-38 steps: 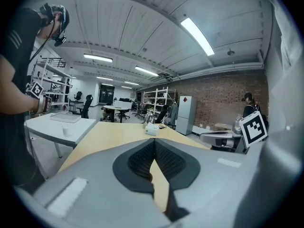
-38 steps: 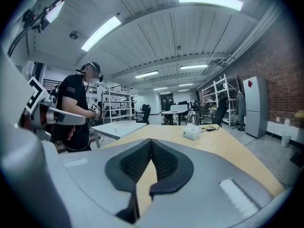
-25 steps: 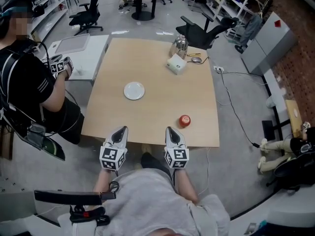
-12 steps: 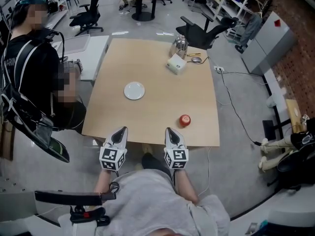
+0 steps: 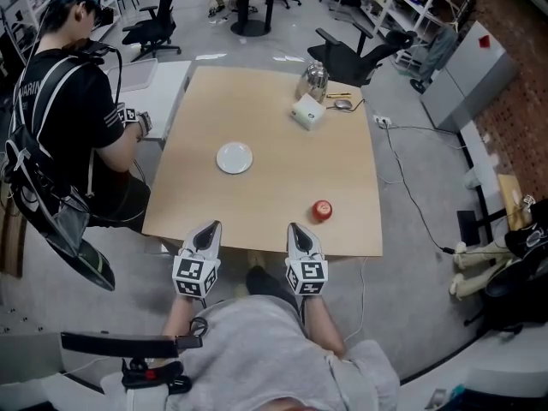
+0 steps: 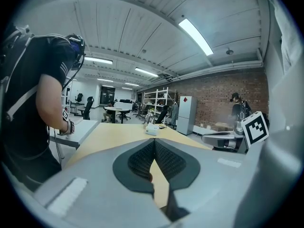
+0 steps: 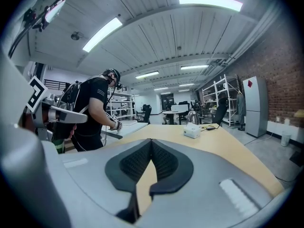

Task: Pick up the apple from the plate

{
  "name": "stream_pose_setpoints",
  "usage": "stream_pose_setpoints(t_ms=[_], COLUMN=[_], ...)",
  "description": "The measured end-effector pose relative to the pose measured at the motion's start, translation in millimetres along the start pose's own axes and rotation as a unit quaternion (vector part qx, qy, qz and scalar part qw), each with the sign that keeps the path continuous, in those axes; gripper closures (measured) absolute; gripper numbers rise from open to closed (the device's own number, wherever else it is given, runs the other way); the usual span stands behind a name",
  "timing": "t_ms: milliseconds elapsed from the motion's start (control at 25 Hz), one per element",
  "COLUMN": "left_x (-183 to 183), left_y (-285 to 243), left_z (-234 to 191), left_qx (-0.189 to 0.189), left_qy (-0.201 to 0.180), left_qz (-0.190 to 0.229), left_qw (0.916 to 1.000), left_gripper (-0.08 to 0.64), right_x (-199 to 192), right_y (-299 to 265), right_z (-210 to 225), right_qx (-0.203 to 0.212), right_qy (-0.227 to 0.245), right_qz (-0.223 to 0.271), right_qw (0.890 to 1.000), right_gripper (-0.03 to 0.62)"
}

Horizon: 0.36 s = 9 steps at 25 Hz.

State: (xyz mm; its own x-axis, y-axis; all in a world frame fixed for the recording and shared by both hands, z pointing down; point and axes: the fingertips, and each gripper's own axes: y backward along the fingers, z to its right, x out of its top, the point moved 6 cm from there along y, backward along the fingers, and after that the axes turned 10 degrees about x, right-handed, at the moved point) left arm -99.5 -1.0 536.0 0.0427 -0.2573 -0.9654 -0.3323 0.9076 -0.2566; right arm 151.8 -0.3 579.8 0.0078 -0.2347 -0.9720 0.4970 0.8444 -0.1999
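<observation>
Both the left gripper (image 5: 211, 226) and right gripper (image 5: 294, 226) are held shut, empty, at the table (image 5: 282, 157) edge. The apple (image 5: 321, 210) is seen off the plate (image 5: 234, 157), nearer the right gripper; for any grasp, jaws would need to be opened wide

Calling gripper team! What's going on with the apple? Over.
Left gripper and right gripper shut, empty, at near table edge. Apple on bare table ahead of right gripper, apart from the plate. Nothing between. Over.

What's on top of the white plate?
Nothing shows on the plate; it looks bare. The apple sits on the table, apart from the plate and nearer the front edge. Whatever is under the plate is covered by it.
</observation>
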Motion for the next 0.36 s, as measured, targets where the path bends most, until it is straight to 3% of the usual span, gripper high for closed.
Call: stream_pose_setpoints(t_ms=[360], left_x=[-4.6], left_y=[5.8], left_z=[4.7], left_qx=[-0.003], left_qy=[0.000], left_qz=[-0.002], left_qw=[1.0000], left_gripper=[0.541], right_x=[-4.9], right_y=[6.1], right_z=[-4.0], right_qx=[0.003], right_qy=[0.007], right_qz=[-0.004], right_qw=[1.000], right_gripper=[0.586])
